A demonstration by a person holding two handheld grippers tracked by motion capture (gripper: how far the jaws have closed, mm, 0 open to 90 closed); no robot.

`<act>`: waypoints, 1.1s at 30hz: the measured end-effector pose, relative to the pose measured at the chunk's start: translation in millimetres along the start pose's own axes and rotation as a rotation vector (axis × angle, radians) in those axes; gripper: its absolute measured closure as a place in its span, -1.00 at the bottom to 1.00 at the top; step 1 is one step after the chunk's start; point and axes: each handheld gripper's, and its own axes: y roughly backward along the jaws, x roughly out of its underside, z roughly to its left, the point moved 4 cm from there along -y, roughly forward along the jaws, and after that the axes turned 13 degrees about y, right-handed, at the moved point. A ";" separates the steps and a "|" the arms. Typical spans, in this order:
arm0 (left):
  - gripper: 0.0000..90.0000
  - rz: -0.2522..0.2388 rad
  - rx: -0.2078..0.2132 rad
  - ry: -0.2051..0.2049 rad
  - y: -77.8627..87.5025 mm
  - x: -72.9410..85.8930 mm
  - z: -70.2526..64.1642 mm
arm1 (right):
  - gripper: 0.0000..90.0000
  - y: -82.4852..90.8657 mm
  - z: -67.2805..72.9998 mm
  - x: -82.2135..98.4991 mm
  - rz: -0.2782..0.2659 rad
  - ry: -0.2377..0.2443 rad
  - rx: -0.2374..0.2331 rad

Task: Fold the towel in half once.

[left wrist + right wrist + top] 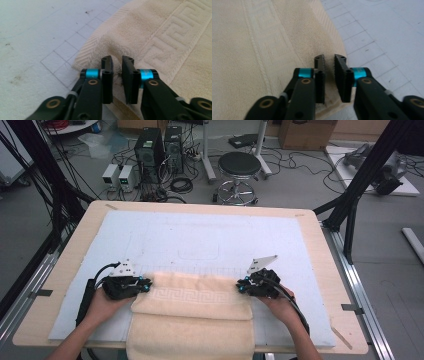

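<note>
At the left: left claw [145, 285], closed to a thin slit with nothing pinched, tips just over the far left corner of the towel [192, 320]. Across the middle: towel lying cream and folded on the white mat [200, 235] at the near edge of the desk [320, 251], top flap doubled over with its patterned band across, lower part hanging off the near side. At the right: right claw [241, 287], likewise closed and empty, just above the far right corner. Probably smoothing or re-gripping the fold. To do it well: open both claws before dropping lower, take only the top layer at each corner, bite past the woven border rather than the very tip, and keep both hands level and moving together so the flap stays square.
</note>
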 end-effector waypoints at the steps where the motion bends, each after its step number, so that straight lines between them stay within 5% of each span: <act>1: 0.86 -0.009 -0.003 0.003 0.5 -0.8 -1.0 | 0.85 1.4 -0.7 -0.6 -0.005 0.000 0.002; 12: 0.87 -0.083 0.007 0.020 19.9 -14.8 -4.5 | 0.90 17.6 -3.8 -10.5 -0.064 -0.010 0.004; 19: 0.86 -0.141 0.034 0.002 44.6 -10.9 -17.2 | 0.90 42.8 8.6 -21.5 -0.134 0.015 0.006; 26: 0.86 -0.152 0.083 -0.043 76.7 12.9 -43.9 | 0.89 67.5 44.4 -27.7 -0.186 0.072 -0.006; 29: 0.84 -0.144 0.127 -0.067 92.4 30.3 -60.4 | 0.86 80.1 70.8 -25.3 -0.213 0.085 -0.078; 33: 0.60 -0.147 0.174 -0.060 105.4 40.5 -68.9 | 0.55 90.3 94.8 -23.2 -0.248 0.073 -0.195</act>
